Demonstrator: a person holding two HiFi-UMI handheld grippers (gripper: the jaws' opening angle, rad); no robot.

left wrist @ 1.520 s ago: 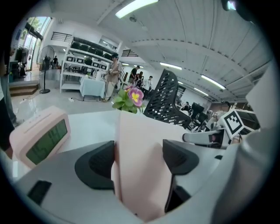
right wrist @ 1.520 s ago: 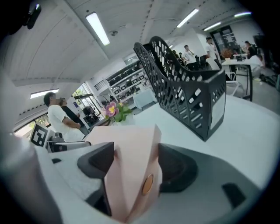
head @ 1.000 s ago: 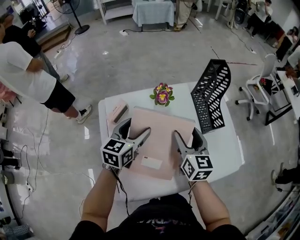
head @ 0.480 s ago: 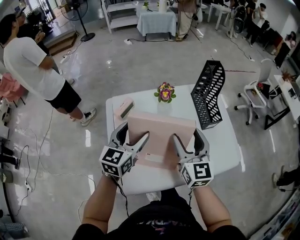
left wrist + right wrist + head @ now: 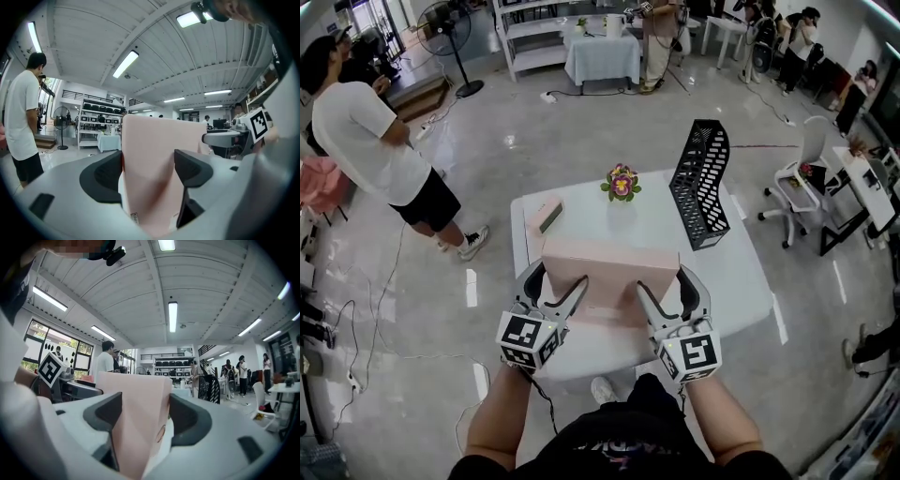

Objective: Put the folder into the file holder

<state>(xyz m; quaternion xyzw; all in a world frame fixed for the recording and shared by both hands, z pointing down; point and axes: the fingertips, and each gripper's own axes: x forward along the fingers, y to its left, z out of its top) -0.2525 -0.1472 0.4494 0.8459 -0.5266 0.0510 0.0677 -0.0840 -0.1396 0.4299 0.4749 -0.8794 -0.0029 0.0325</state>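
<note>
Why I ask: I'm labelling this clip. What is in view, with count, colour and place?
folder: 1, pink, held over the table's near edge
file holder: 1, black, perforated, upright at the table's far right
flowers: 1 bunch, pink and yellow with green leaves, far middle of the table
small box: 1, pink, far left of the table
table: 1, white, centre of the floor
office chair: 1, white, on the floor right of the table
fan: 1, black, standing far left
bystander: 1, white shirt, black shorts, left
left gripper: 1, grey, shut on the folder's left side
right gripper: 1, grey, shut on the folder's right side
</note>
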